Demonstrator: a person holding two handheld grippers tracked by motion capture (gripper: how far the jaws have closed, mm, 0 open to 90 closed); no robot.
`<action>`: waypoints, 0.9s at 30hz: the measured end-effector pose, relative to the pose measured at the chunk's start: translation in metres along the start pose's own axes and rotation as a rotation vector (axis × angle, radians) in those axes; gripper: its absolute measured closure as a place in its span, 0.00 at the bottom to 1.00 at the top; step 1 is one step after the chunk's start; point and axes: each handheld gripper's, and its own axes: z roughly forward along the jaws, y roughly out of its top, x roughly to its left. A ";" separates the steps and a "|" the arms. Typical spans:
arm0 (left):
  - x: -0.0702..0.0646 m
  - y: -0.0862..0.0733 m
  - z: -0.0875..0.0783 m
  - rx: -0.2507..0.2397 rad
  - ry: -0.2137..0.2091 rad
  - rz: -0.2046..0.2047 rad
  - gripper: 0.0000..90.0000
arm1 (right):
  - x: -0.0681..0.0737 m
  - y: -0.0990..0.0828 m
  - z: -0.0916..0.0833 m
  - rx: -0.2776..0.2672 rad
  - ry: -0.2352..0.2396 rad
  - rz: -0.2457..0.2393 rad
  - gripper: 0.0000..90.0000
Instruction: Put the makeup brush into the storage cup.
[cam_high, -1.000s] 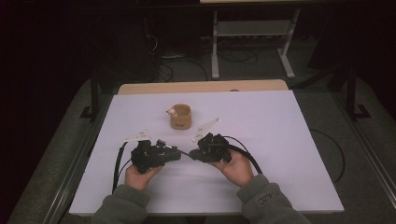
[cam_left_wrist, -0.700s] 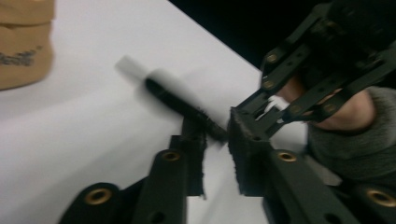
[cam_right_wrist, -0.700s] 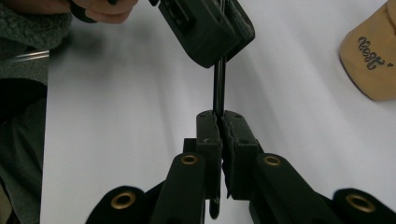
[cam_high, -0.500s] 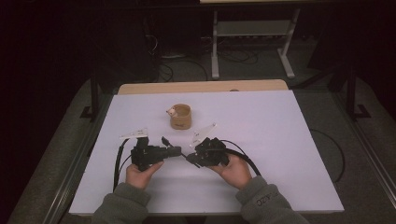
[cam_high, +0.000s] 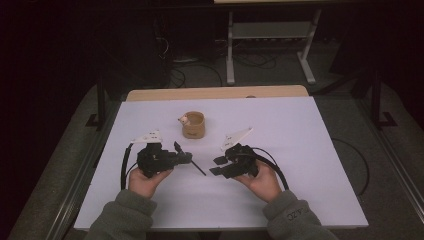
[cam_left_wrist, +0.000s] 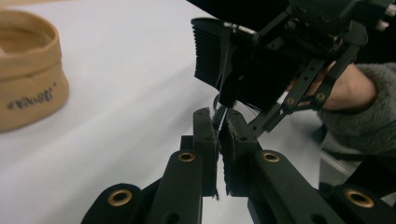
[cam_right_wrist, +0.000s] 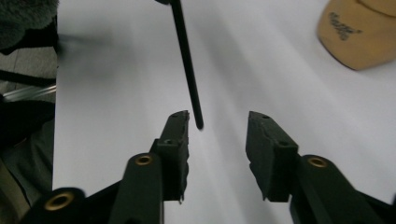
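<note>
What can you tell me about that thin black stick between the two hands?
The stick is thin, straight, plain black and looks rigid. The left gripper is shut on one end and holds it above the white table. Its free end points toward the right gripper, whose open jaws flank the tip without touching it.

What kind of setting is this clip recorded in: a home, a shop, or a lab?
Most likely a lab or a recording bench, not a home. A bare white table stands in a dark room, loose cables and a metal stand lie on the floor behind it, and a small tan pot is the lone prop.
</note>
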 end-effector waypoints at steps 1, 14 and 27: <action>-0.001 0.002 0.000 0.008 0.006 0.009 0.95 | -0.001 -0.002 -0.003 -0.001 -0.004 0.010 0.62; 0.002 0.016 0.002 0.071 0.046 0.042 0.95 | -0.011 -0.031 -0.030 -0.021 -0.066 0.091 0.45; 0.010 0.036 -0.001 0.095 0.075 0.036 0.95 | -0.015 -0.056 -0.055 -0.053 -0.122 0.137 0.38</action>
